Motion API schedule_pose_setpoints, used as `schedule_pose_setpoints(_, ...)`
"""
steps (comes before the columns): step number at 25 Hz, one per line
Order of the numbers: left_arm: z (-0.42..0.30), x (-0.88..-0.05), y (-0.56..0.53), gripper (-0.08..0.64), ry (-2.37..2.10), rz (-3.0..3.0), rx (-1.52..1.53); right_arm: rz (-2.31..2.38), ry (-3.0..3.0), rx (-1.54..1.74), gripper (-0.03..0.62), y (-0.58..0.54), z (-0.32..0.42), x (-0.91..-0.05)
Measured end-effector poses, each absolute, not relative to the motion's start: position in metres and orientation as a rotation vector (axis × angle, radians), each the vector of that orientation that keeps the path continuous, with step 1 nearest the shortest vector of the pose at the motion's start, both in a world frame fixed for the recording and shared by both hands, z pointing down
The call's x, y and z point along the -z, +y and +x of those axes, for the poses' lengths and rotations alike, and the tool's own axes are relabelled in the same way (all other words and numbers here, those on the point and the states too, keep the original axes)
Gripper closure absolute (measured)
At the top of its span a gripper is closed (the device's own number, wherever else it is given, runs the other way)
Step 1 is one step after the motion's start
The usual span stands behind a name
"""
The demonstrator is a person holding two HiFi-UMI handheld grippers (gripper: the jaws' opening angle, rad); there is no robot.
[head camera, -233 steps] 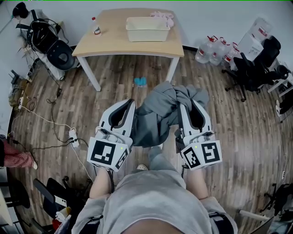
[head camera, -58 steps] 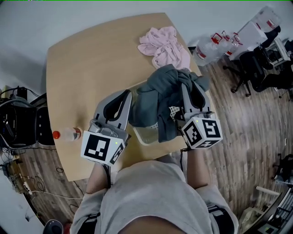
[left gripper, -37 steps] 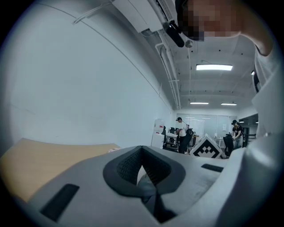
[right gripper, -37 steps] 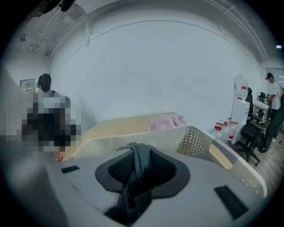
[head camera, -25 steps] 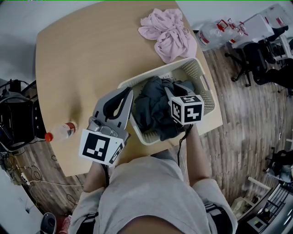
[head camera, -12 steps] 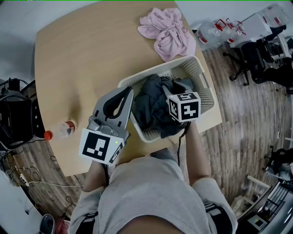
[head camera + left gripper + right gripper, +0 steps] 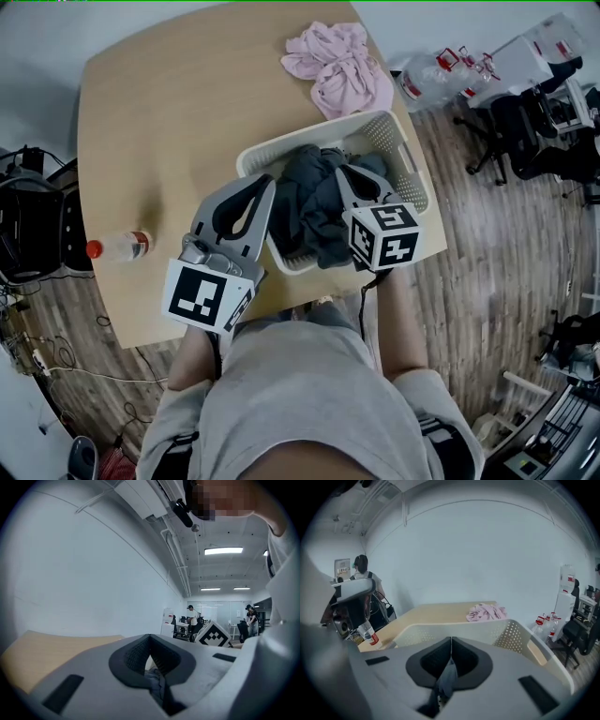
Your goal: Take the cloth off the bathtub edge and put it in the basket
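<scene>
Grey T-shirt [image 7: 302,398]; left gripper [image 7: 265,187] and right gripper [image 7: 343,176] are pale grey, square-marked.

from my feed this looks like a shared office or lab space. in the head view, a plank floor [image 7: 487,281], a plain table [image 7: 169,122] at 11 o'clock, office chairs [image 7: 525,127] at 2, water jugs [image 7: 441,70] at 1, loose cables [image 7: 42,364] at 8. the left gripper view shows strip lights [image 7: 223,551], bare ceiling pipes [image 7: 177,569] and people [image 7: 191,613] at desks.

The cloth [image 7: 314,202] lies in the basket [image 7: 398,155] on the counter [image 7: 169,112]; a bottle [image 7: 117,247] lies left, a second cloth [image 7: 337,70] behind the basket.
</scene>
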State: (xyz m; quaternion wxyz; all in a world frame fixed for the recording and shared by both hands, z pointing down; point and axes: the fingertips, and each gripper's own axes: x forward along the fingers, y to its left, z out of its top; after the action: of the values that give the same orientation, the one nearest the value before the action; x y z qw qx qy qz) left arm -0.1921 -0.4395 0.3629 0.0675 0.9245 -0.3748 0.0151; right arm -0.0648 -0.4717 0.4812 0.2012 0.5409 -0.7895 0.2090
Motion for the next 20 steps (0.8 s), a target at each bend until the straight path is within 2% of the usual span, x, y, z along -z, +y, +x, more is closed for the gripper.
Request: schedule_pose_setpoints(20, -0.125, -0.311, -0.327, 0.546, -1.291, 2.839, -0.005, 1.425, -2.565, -0.311, 0.583, -0.359, -0.037, -0.361)
